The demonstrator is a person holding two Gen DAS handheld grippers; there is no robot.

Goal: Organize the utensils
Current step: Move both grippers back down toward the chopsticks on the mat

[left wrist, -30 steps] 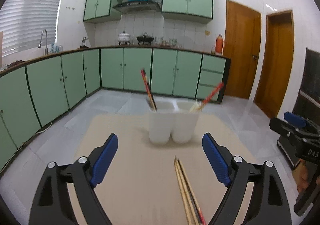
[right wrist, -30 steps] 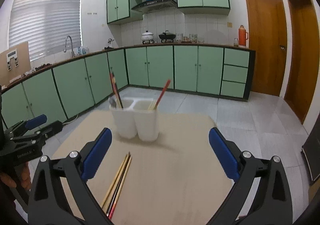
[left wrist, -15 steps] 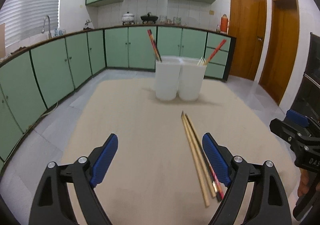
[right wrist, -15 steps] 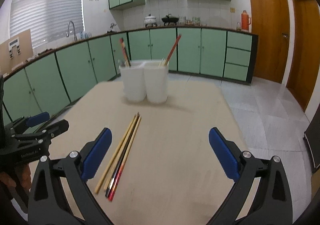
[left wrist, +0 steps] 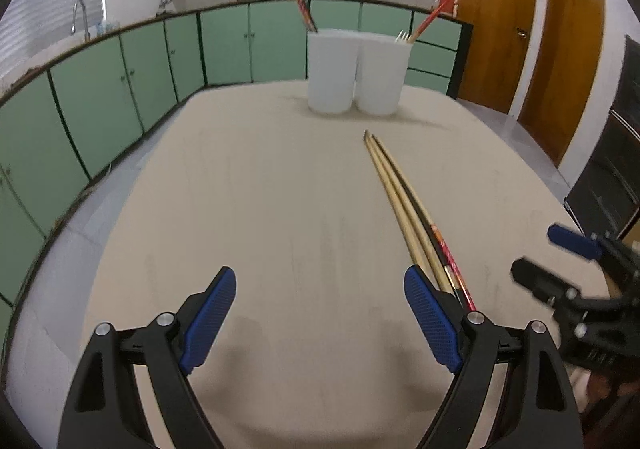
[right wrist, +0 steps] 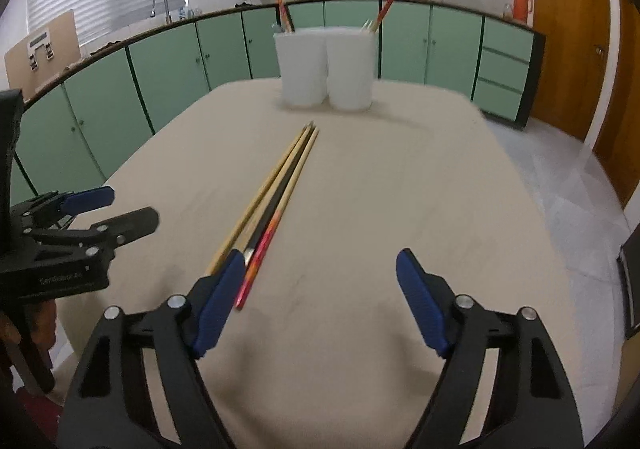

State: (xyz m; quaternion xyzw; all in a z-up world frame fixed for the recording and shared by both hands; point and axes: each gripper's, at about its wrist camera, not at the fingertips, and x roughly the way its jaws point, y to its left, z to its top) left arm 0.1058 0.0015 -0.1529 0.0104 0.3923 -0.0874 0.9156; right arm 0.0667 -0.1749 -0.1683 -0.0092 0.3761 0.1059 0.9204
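Several chopsticks (left wrist: 404, 201) lie side by side on the beige table, two pale wooden and one dark with a red end; they also show in the right wrist view (right wrist: 276, 193). A white two-cup holder (left wrist: 356, 73) stands at the far end, with red chopsticks and a fork in its cups; it also shows in the right wrist view (right wrist: 326, 67). My left gripper (left wrist: 320, 317) is open and empty, left of the chopsticks' near ends. My right gripper (right wrist: 320, 301) is open and empty, its left pad beside their near ends.
The beige table (left wrist: 260, 217) fills both views, with rounded edges. Green kitchen cabinets (left wrist: 120, 89) run along the far and left walls. Brown doors (left wrist: 496, 21) stand at the right. A dark appliance (left wrist: 612, 169) is off the table's right edge.
Both grippers have tilted down and come lower over the table. The holder now sits higher in both views and the full length of the chopsticks shows.
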